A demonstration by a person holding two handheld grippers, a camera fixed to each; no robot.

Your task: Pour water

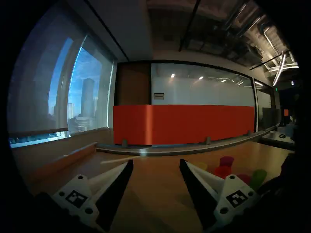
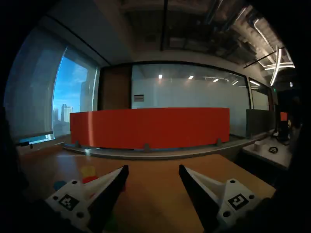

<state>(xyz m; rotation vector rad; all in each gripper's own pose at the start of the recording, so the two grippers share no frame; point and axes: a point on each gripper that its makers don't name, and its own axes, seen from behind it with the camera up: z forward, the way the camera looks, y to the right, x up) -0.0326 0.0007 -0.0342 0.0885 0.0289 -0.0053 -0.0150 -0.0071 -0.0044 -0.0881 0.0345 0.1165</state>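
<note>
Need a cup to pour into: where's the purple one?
In the left gripper view, the purple cup stands lower right, just behind the red cup.

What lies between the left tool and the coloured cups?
Nothing: in the left gripper view, bare wooden table stretches from the open left tool to the coloured cups.

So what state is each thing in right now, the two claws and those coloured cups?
Left claw: open, empty.
Right claw: open, empty.
Purple cup: standing, untouched.
Red cup: standing, untouched.
Green cup: standing, untouched.
Water in any cup: cannot tell.
</note>
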